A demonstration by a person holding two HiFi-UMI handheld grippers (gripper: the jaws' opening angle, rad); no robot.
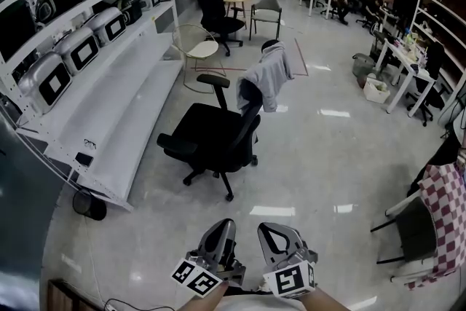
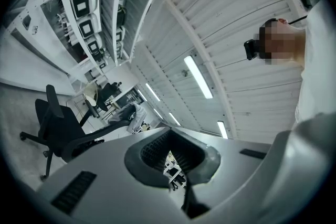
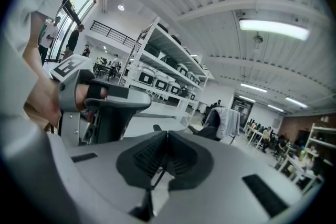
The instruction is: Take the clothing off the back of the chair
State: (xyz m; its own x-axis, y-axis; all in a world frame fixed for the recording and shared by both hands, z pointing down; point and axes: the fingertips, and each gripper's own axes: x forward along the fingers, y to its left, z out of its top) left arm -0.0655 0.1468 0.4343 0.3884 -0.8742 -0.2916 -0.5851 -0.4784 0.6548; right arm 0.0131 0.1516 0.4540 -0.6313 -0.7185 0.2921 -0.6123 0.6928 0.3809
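A black office chair [image 1: 215, 135] stands on the floor some way ahead of me, with a grey garment [image 1: 269, 78] draped over its back. My left gripper [image 1: 220, 235] and right gripper [image 1: 275, 238] are side by side close to my body at the bottom of the head view, far from the chair. Both are shut with nothing between the jaws. The left gripper view looks upward past its closed left gripper [image 2: 169, 135], with the chair [image 2: 58, 128] and garment [image 2: 134, 112] small at left. In the right gripper view, the garment [image 3: 229, 120] hangs beyond the closed right gripper [image 3: 167, 136].
White shelving [image 1: 109, 84] with several boxy devices runs along the left. A black cylinder [image 1: 89, 204] lies by its foot. At the right stands another chair with a red checkered cloth [image 1: 445, 218]. More chairs, desks and people are farther back.
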